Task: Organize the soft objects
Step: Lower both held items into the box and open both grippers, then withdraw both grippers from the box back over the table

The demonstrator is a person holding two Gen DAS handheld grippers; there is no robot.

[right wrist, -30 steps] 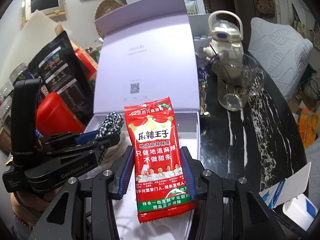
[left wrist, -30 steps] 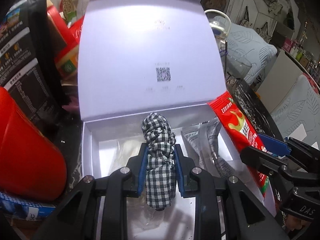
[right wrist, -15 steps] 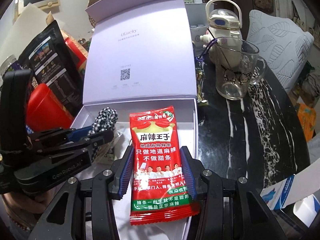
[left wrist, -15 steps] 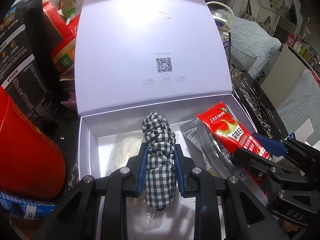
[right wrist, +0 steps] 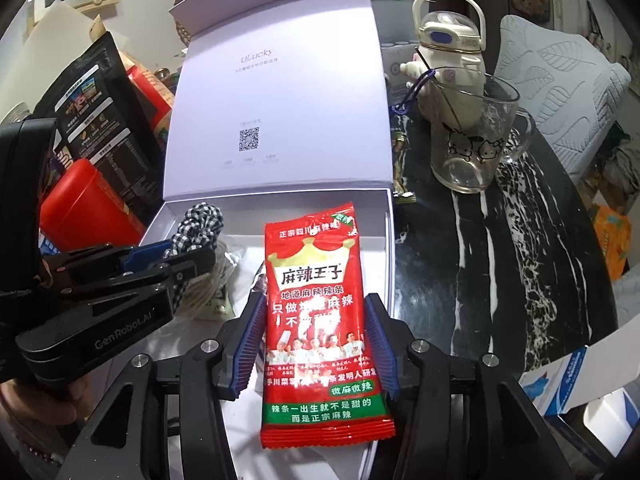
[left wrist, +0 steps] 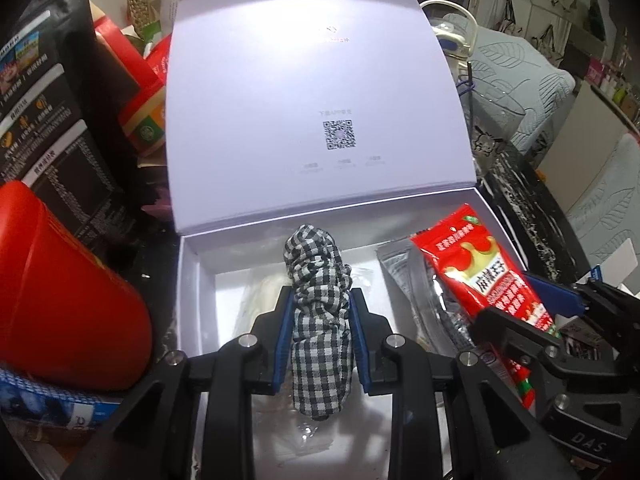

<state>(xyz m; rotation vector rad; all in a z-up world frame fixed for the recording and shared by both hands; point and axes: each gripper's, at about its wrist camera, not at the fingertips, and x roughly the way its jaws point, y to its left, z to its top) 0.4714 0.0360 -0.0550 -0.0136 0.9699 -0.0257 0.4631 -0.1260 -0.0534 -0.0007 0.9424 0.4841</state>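
A pale lilac gift box [left wrist: 188, 280] sits open on a dark marbled table [right wrist: 500, 264], its hinged lid [left wrist: 316, 92] standing up behind it with a small QR code printed inside. In the box lie a clear plastic bag with something whitish in it [left wrist: 260, 300] on the left and a silvery foil packet [left wrist: 404, 276] toward the right. The left gripper [left wrist: 320, 336] hangs over the middle of the box, its blue pads pinching a black-and-white checked cloth roll [left wrist: 318, 320] that points toward the lid. The right gripper [right wrist: 316, 344] is over the box's right side with a red snack packet [right wrist: 316, 312] between its fingers; its jaws are opening, and the pads stand just beside the packet's edges. Beside the box stand a red container [left wrist: 60, 304] on the left and a glass mug [right wrist: 472, 140] with a cream kettle-shaped bottle [right wrist: 448, 36] on the right
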